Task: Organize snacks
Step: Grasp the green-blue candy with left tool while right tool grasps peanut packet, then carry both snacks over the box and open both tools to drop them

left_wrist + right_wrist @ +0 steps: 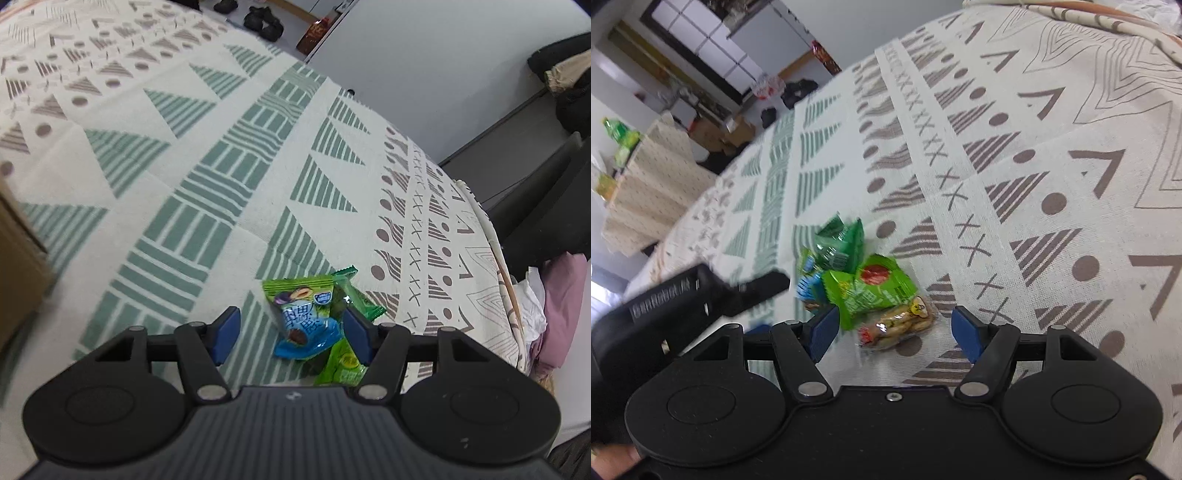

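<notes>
The left gripper (291, 334) is being held over a small heap of snack packets on the patterned cloth (184, 155), its blue pads apart; the blue-and-green packet (303, 325) is lying between them, and the right-hand pad seems to be touching a wrapper (contact cannot be told for sure). The right gripper (897, 332) is likewise being held unclenched, with the clear packet of peanuts (899, 325) lying between its pads and gripped by neither. A green packet (871, 291) is lying against the peanuts, beside the left pad.
</notes>
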